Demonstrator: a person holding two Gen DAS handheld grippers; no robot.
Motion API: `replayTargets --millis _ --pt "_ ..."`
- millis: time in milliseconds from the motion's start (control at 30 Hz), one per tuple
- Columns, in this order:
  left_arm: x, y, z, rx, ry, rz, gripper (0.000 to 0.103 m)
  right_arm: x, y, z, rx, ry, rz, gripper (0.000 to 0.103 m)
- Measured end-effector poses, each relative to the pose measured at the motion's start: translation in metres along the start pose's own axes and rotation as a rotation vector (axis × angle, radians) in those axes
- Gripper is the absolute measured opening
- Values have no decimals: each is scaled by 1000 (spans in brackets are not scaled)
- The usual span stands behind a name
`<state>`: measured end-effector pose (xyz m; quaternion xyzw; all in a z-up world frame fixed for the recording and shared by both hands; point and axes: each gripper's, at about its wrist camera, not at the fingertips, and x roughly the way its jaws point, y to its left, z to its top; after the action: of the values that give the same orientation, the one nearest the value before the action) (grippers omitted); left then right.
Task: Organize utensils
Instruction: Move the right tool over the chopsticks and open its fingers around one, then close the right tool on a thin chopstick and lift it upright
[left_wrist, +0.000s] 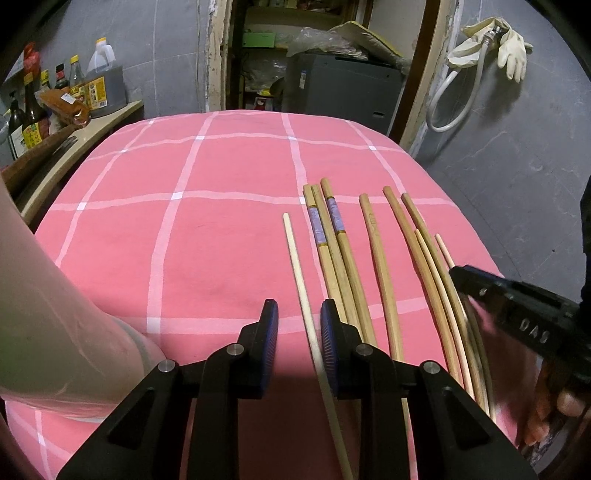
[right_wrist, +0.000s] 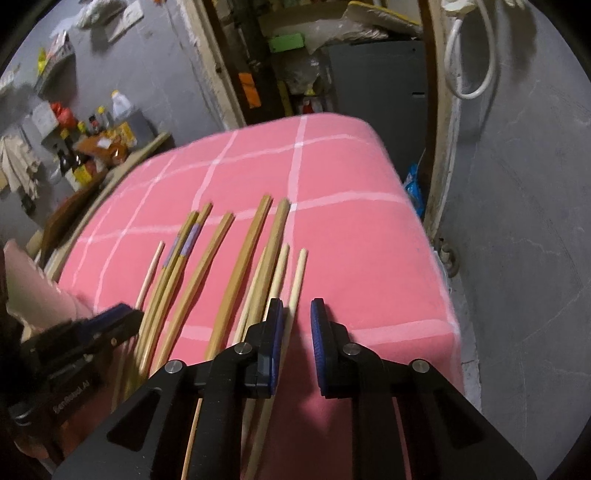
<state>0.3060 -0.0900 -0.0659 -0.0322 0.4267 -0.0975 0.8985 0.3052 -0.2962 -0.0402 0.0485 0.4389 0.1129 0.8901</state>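
The chopsticks (left_wrist: 334, 254) are lying in a loose row on the pink checked cloth (left_wrist: 207, 236), all pointing away from the person, and both grippers are hovering over the near ends of that row, so the sorting appears to be at the picking stage rather than the placing stage. The left gripper (left_wrist: 299, 317) is standing with its jaws apart around the pale chopstick (left_wrist: 297, 266) at the left edge of the row; the stick is running just beside the right pad, and neither pad seems to be pressing on it. The right gripper (right_wrist: 296, 317) is also gaping, with the thin stick (right_wrist: 297, 280) at the right edge of the row passing close by its left pad, ungripped. Judging from this, the next move is calling for each gripper to centre on its stick and close firmly, since thin round sticks are likely to roll or slip.
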Motion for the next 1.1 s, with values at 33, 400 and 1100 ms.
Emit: replayTargets --millis 33,400,1100 --pt "0 0 0 -1 1 -2 20 0 0 0 -2 3 -4 14" --pt "0 -6 0 5 32 -59 5 3 0 0 28 34 -11 6" --pt "-74 -3 -17 -25 -149 -184 3 -80 20 -35 115 -310 200 3"
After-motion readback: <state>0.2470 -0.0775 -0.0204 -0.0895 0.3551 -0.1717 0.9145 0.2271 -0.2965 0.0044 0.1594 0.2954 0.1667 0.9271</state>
